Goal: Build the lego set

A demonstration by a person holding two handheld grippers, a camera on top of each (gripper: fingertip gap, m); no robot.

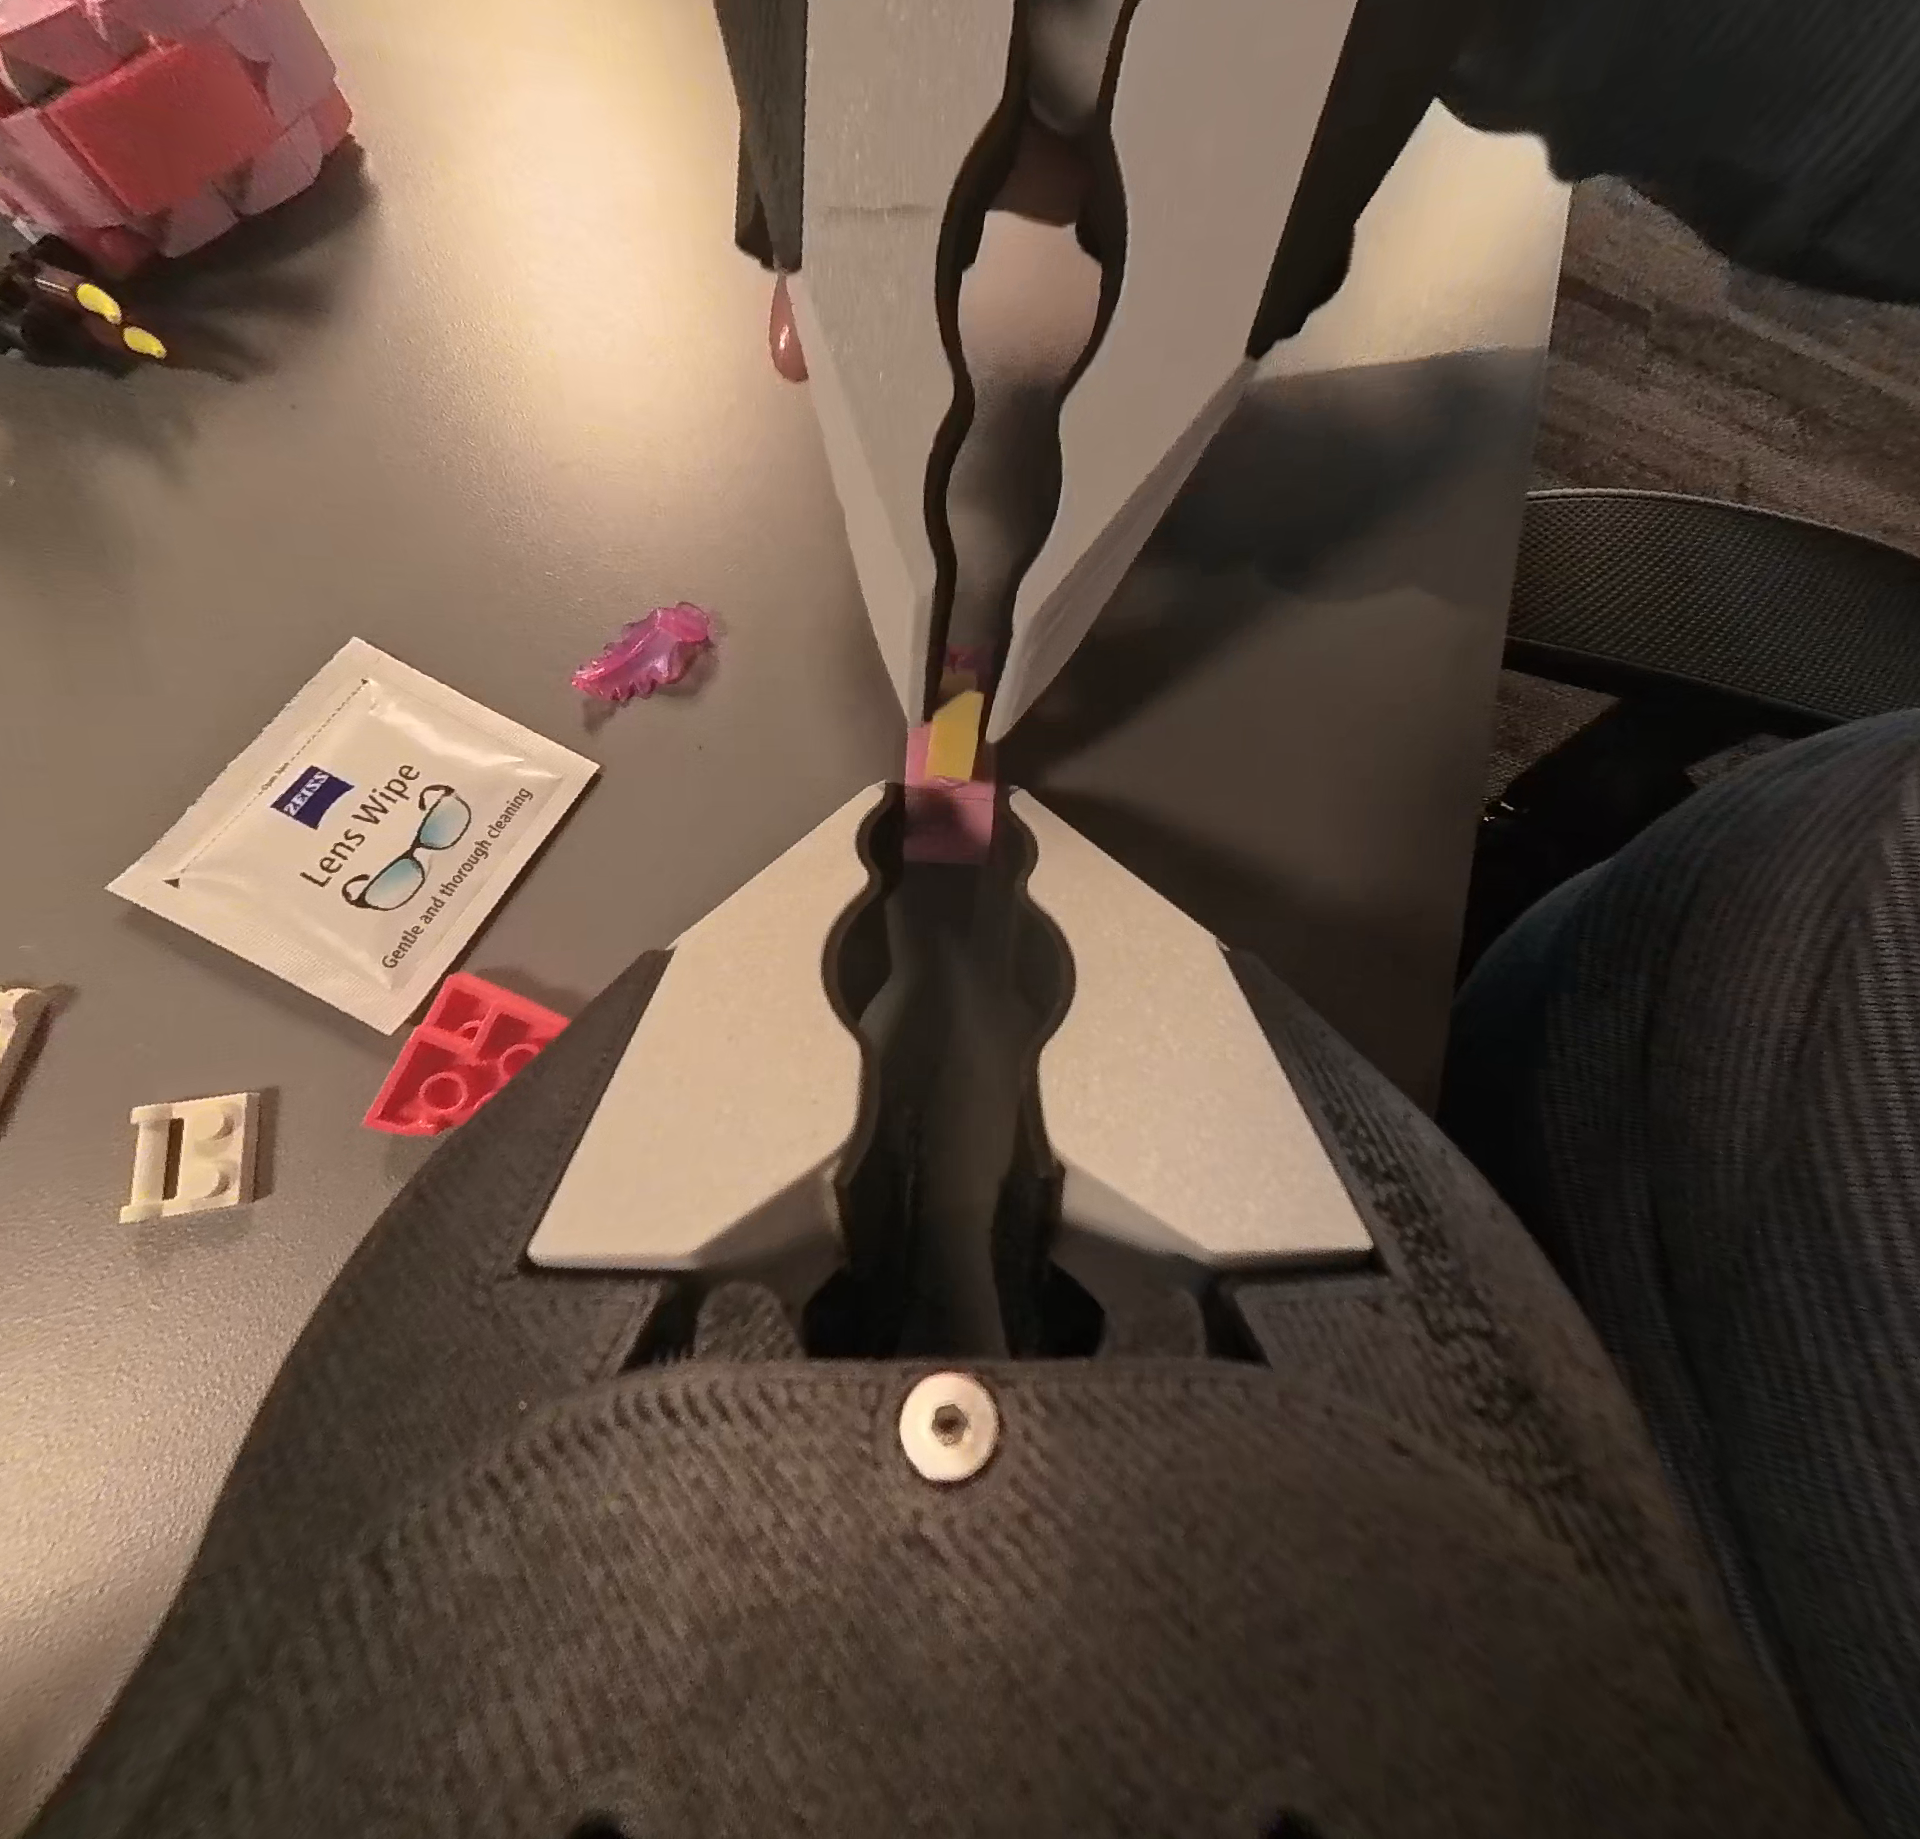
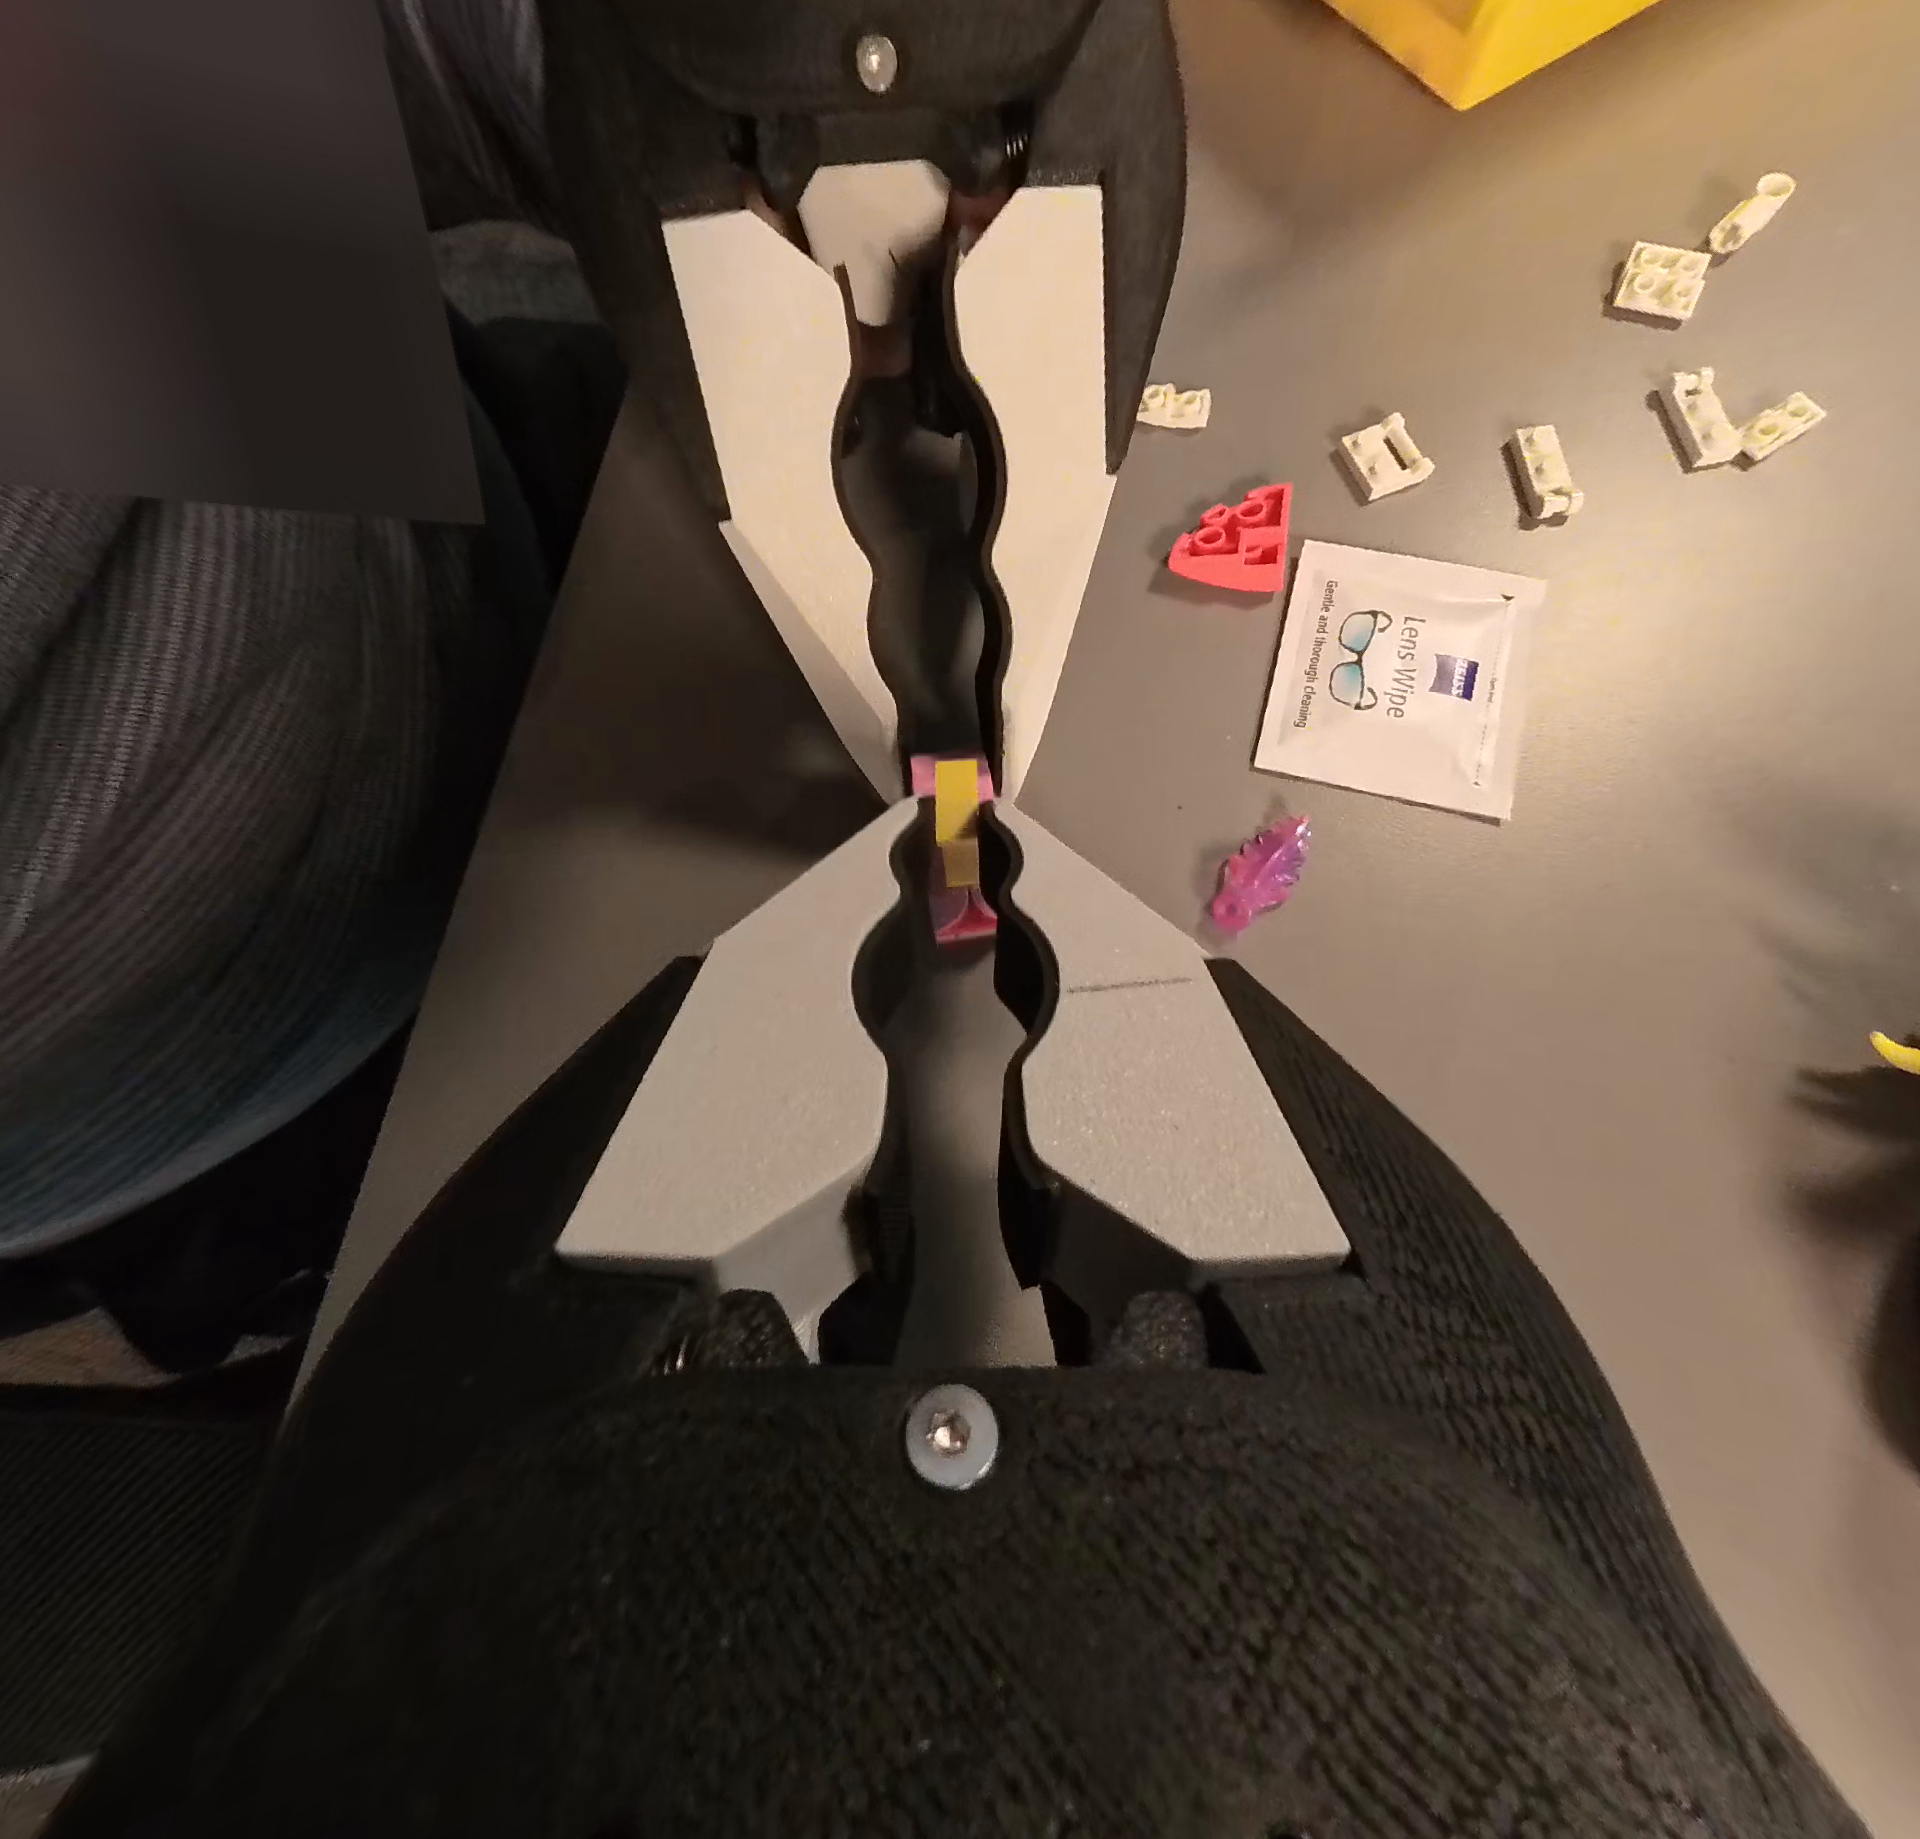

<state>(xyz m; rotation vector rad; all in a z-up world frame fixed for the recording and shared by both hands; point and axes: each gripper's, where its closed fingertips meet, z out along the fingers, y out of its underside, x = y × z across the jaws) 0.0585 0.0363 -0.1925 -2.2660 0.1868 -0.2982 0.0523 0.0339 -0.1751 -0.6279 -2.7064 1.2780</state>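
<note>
Both tools meet tip to tip above the bench (image 1: 436, 439) edge. Left tool (image 1: 951, 802) clamps the pink brick (image 1: 943, 828); right tool (image 2: 951, 833) pinches the yellow piece (image 2: 956, 802) seated against it. Judgement: mating step in hand; next needs a straight, aligned press. Wipe sachet (image 1: 353, 833) and pink leaf (image 1: 644, 651) lie nearby.

Dim warm light; blurred, warped edges

Two wrist cameras face each other nose to nose, close above the surface (image 1: 416, 459). Both catch the white sachet (image 1: 353, 833) and pink leaf (image 1: 644, 651).
</note>
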